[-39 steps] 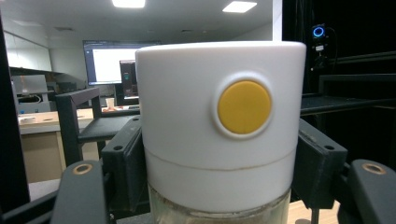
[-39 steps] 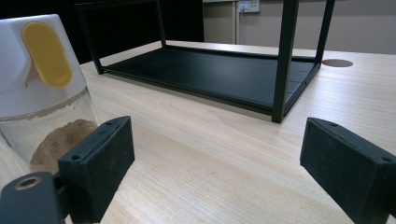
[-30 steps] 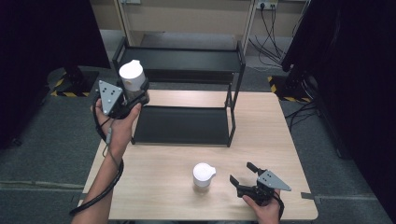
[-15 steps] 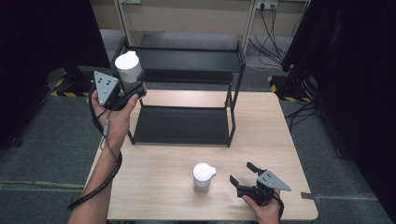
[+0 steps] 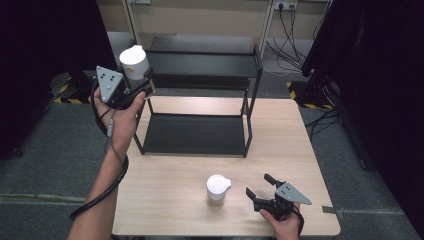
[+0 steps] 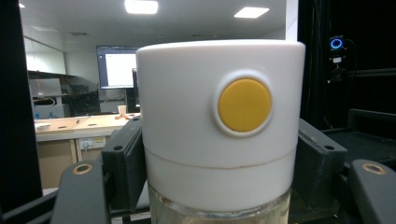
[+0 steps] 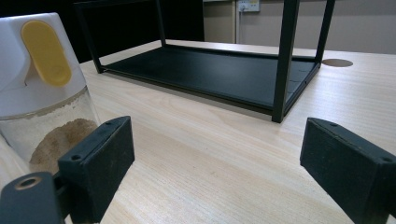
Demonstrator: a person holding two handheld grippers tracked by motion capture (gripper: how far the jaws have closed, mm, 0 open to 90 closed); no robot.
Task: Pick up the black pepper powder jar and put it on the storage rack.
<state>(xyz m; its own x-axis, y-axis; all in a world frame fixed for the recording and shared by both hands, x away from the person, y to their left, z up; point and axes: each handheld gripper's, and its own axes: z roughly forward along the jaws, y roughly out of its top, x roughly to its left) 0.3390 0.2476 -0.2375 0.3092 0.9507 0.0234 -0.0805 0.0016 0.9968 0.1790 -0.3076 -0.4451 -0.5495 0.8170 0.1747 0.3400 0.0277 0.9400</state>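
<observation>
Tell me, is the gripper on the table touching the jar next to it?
Apart. In the high view, bare tabletop shows between the right gripper and the jar; its jaws stand open.

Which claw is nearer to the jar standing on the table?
Right. The right claw rests open on the table just beside the jar. The left claw is raised far off by the rack's top corner, gripping another jar.

A black 2-tier rack (image 5: 200,100) stands at the wooden table's (image 5: 165,185) far edge; cables (image 5: 290,30) trail beyond.
</observation>
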